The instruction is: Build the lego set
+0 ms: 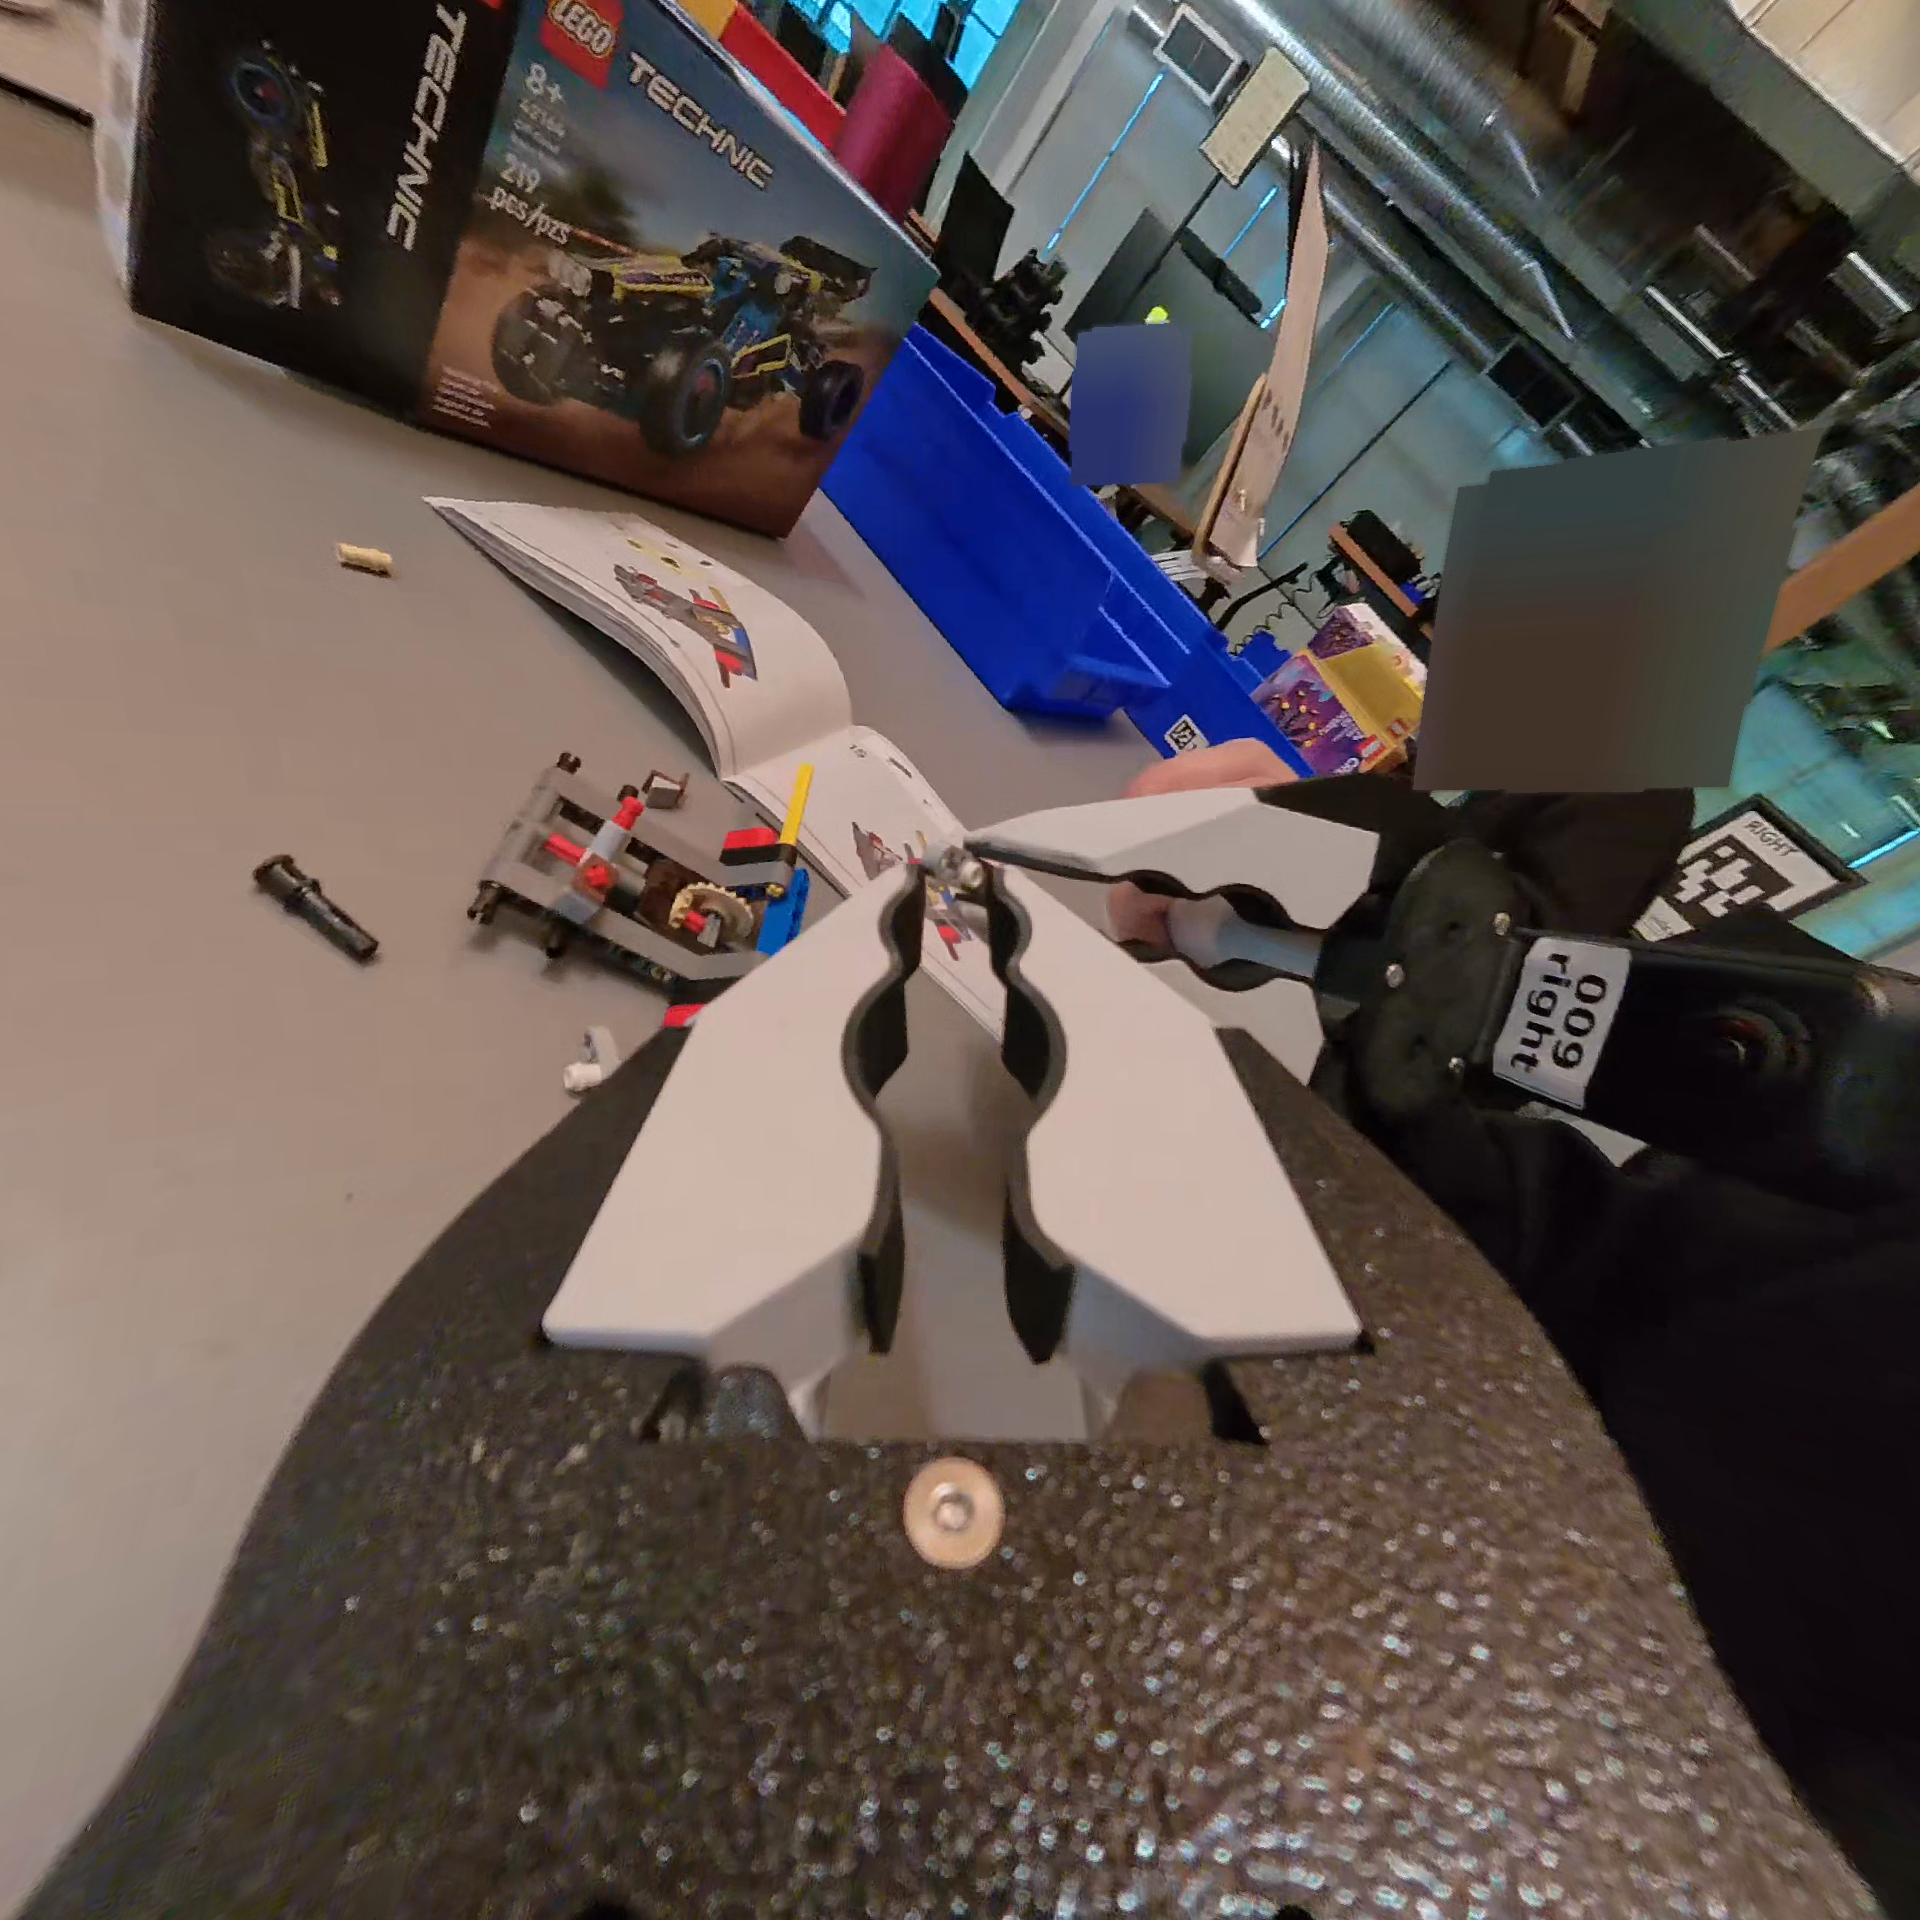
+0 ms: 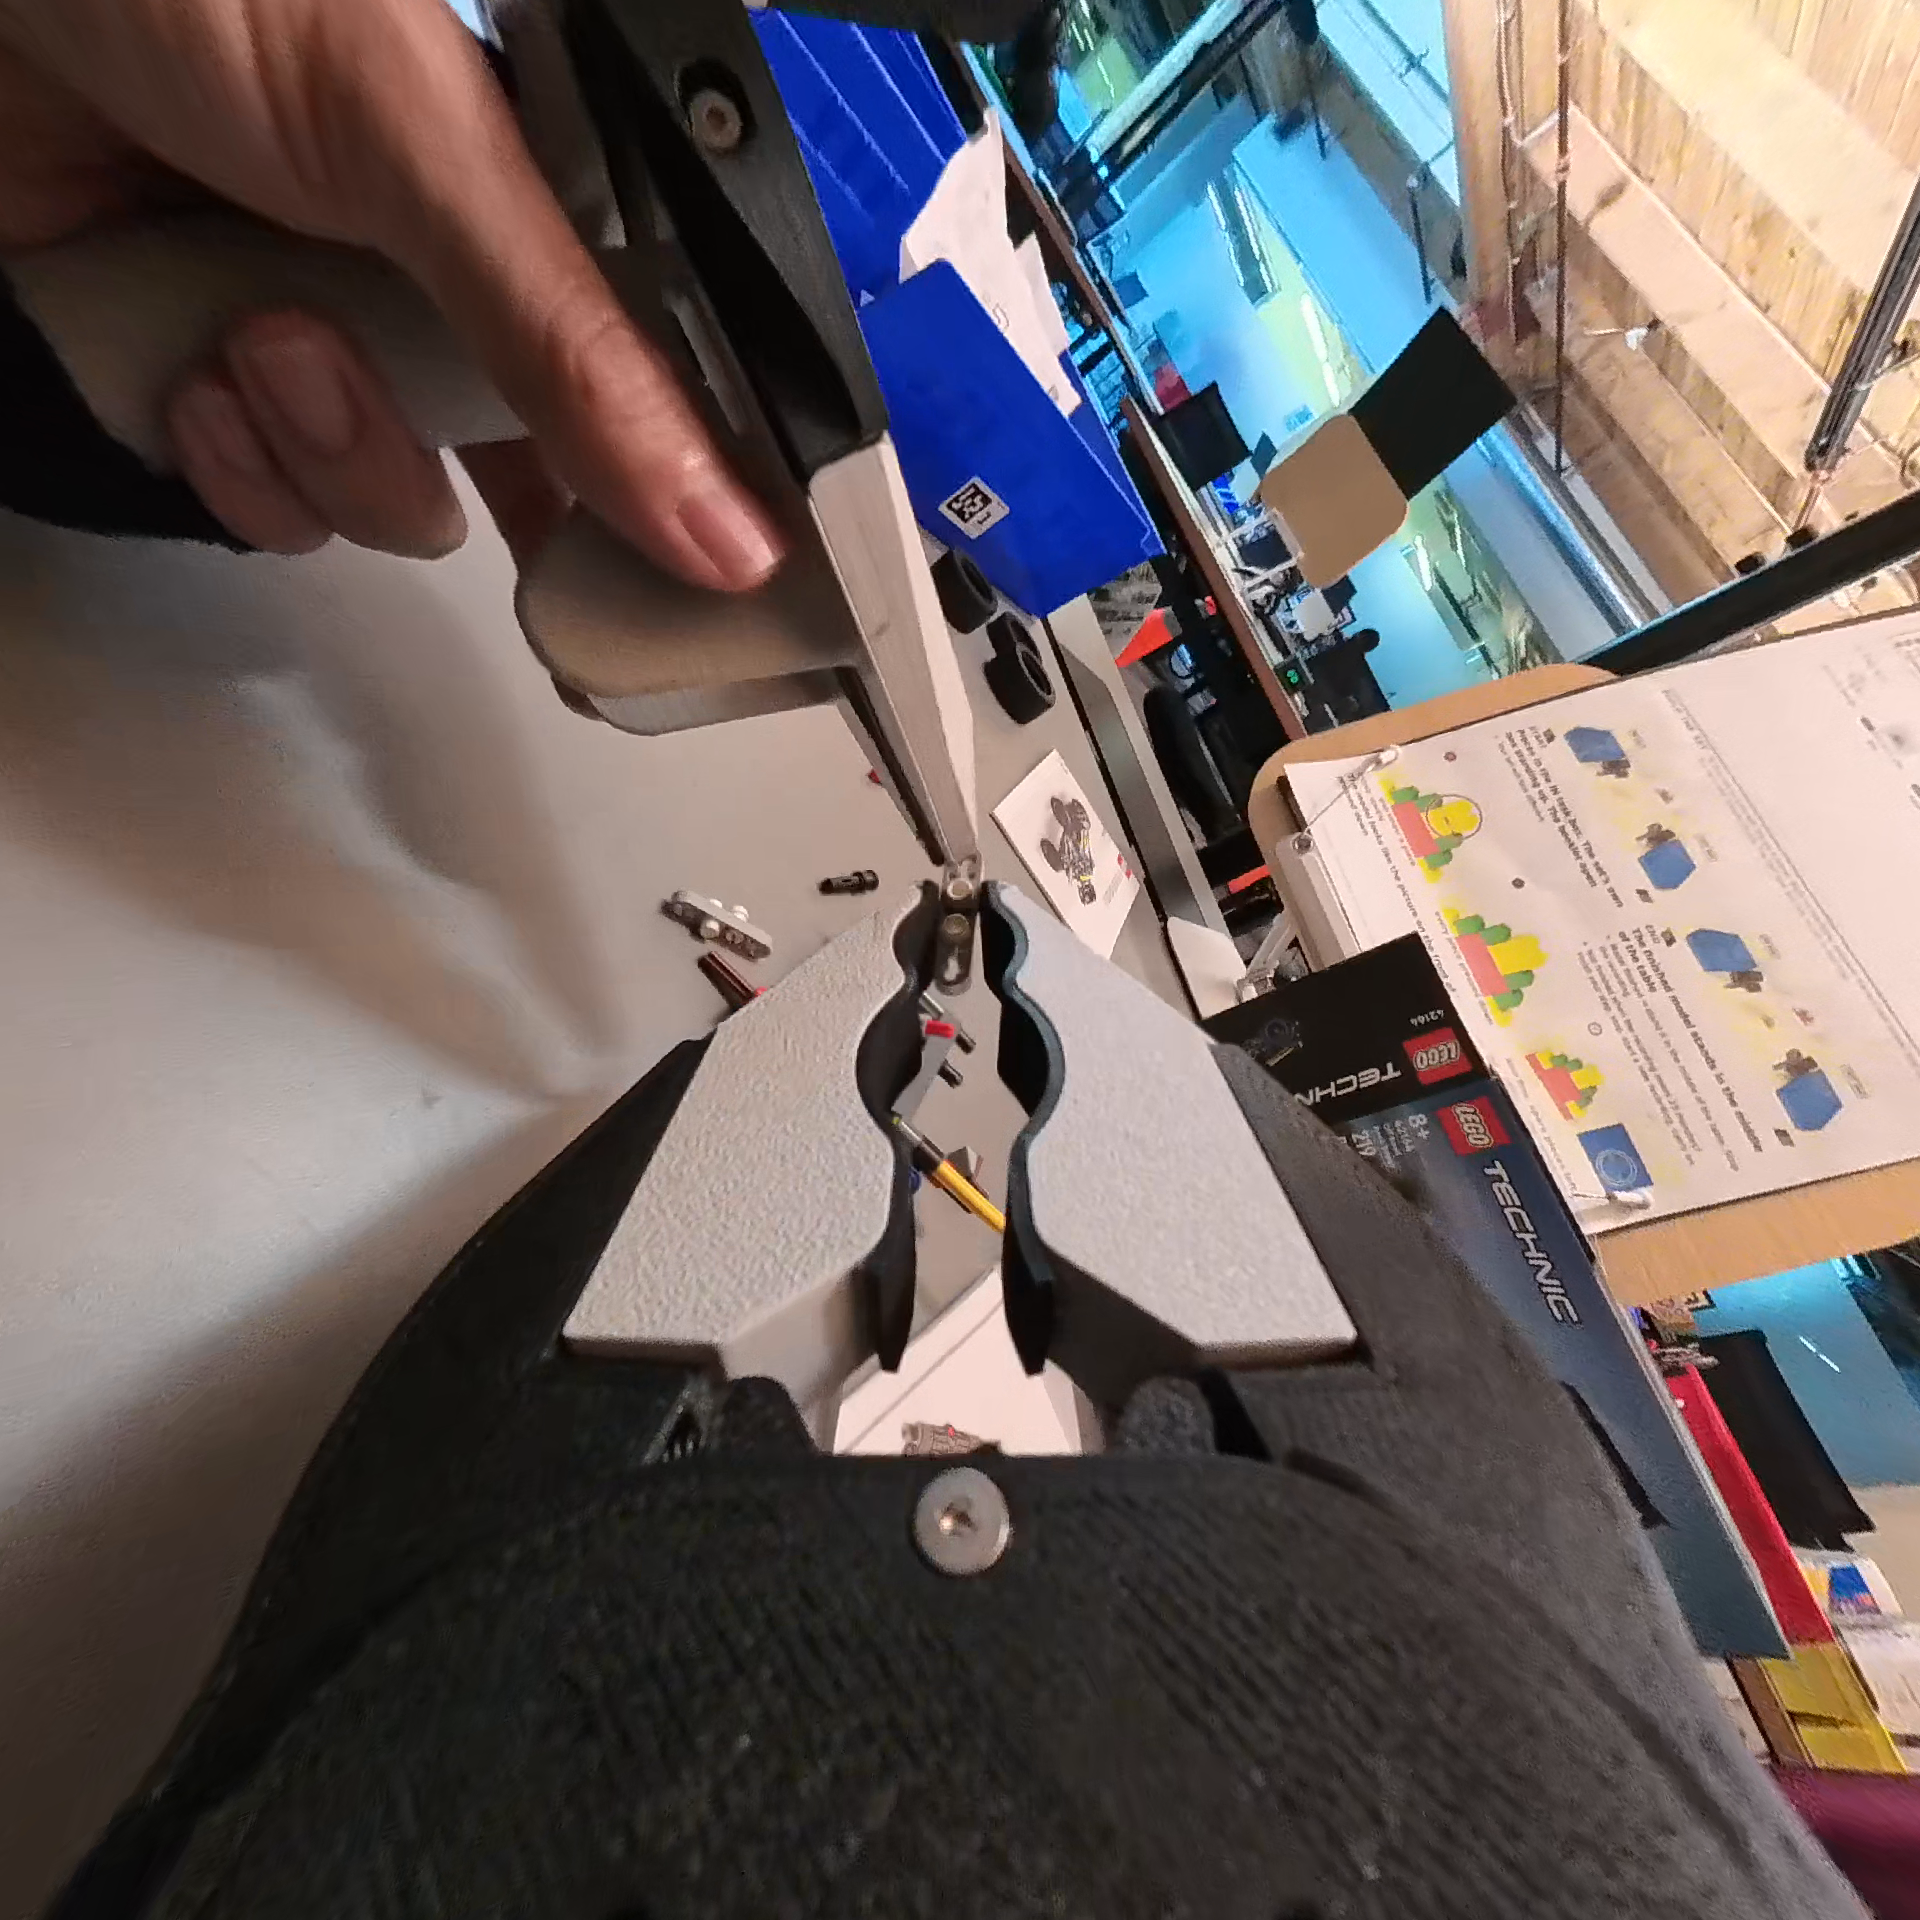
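The left claw [image 1: 948, 883] and the right claw [image 2: 961, 914] both pinch one small grey piece [image 2: 957, 928] (tips nearly closed). Its long axis runs from 12 to 6 o'clock in the right view. The half-built model [image 1: 634, 883] lies at 9 o'clock of the left claw.

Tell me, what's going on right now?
Left gripper and right gripper both pinch one small grey Lego piece. Half-built chassis waits on table. Nothing in the way.

Left tongs [image 1: 951, 873] and right tongs [image 2: 961, 914] meet tip to tip, both nearly closed; a hand [image 2: 416, 343] grips the left handle.
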### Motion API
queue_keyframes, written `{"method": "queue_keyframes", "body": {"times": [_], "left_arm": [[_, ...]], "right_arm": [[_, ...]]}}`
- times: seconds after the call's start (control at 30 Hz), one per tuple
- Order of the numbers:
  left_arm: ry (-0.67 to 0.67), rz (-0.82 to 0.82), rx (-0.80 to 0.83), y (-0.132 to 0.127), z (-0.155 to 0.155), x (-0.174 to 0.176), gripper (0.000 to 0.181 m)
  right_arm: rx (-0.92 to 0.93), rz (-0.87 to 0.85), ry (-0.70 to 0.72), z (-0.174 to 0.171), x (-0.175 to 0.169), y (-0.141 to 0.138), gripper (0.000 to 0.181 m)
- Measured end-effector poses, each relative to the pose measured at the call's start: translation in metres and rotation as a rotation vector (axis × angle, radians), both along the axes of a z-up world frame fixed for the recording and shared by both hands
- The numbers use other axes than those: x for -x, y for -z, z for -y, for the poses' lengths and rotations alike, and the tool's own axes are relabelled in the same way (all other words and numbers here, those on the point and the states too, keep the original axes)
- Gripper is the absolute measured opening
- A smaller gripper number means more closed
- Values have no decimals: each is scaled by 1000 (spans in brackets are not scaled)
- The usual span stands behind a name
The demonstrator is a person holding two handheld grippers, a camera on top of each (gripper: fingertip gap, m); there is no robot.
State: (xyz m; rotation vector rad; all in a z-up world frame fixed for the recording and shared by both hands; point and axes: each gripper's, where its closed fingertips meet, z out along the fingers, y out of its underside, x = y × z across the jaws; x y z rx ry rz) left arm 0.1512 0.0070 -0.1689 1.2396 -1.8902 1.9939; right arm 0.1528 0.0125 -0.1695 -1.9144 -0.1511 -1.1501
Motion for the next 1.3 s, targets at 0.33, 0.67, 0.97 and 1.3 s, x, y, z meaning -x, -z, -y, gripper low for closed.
{"method": "queue_keyframes", "body": {"times": [0.33, 0.67, 0.97, 1.3], "left_arm": [[49, 54, -53, 5, -3, -1, 0], [130, 37, -11, 2, -4, 3, 7], [211, -55, 99, 6, 0, 9, 0], [219, 95, -435, 50, 0, 26, 3]], "right_arm": [[-51, -43, -54, -4, 5, -2, 5], [-112, -91, -110, -5, 10, -6, 4], [-197, -178, -183, -7, 16, -10, 0], [59, -822, -186, 48, 22, 46, 9]]}}
